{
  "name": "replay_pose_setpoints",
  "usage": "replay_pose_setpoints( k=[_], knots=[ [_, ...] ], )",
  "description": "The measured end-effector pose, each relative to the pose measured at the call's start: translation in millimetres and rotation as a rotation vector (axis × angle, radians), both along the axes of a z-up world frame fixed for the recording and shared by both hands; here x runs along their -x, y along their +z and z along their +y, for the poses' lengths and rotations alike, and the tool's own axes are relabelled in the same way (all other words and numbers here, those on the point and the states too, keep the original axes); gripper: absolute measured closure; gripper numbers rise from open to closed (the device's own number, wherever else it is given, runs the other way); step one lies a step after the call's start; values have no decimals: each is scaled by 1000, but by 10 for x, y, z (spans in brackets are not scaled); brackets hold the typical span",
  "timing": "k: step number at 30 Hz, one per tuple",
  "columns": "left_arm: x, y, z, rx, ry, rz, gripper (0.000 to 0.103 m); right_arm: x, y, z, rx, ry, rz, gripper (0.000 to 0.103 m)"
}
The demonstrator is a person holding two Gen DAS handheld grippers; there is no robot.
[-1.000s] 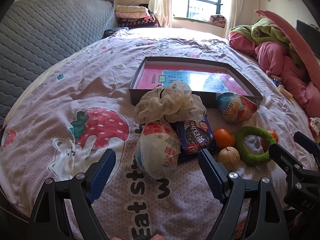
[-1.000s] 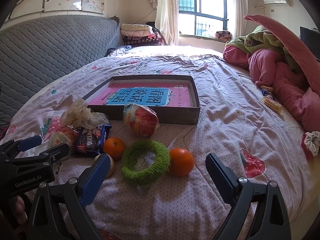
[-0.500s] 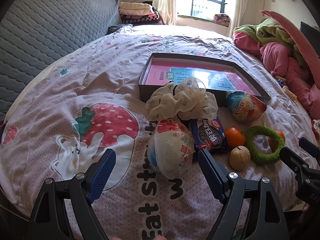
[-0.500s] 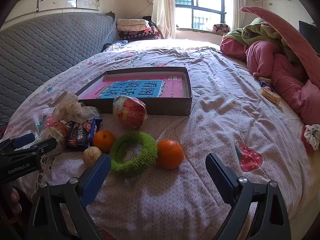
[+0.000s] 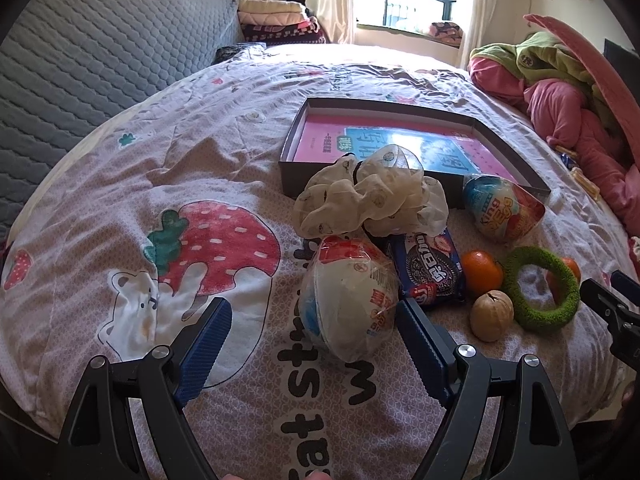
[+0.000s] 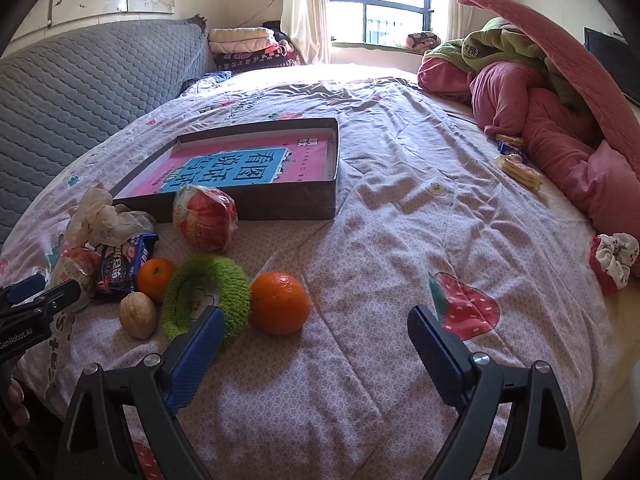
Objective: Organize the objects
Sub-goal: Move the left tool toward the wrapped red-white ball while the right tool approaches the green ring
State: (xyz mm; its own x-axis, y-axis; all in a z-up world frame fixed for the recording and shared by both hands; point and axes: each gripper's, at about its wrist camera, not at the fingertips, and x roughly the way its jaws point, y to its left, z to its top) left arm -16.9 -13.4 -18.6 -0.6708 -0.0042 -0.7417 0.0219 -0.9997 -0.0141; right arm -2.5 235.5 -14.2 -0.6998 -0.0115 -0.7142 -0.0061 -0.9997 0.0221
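on a bed with a pink strawberry-print cover (image 5: 208, 184), the left gripper (image 5: 312, 328) hangs low with its jaws spread wide and empty around a plastic-wrapped white bun-shaped snack (image 5: 348, 304) at the near left of the clutter. the crinkly wrap looks slippery, so a squeeze could likely pop it out or nudge the blue cookie packet (image 5: 430, 270) touching its right. the right gripper (image 6: 314, 338), also wide and empty, hovers near a round orange (image 6: 280, 302) and a green fuzzy ring (image 6: 208, 294); the orange may roll on the soft cover. the shallow dark cardboard box (image 6: 240, 202) lies just beyond.
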Motion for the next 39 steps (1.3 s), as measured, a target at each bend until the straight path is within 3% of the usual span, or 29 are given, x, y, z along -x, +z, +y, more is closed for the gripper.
replay_pose_setpoints(
  k=[13, 24, 32, 39],
  knots=[
    [64, -62, 21, 4, 5, -23, 18, -41, -17, -335, 19, 139, -20, 23],
    [72, -75, 26, 6, 7, -28, 18, 36, -148, -297, 179, 151, -114, 40],
    [133, -123, 17, 8, 13, -27, 18, 74, -198, -403, 228, 182, -134, 42],
    [233, -148, -17, -25, 24, -29, 18, 161, -198, -482, 225, 166, -115, 55]
  ],
)
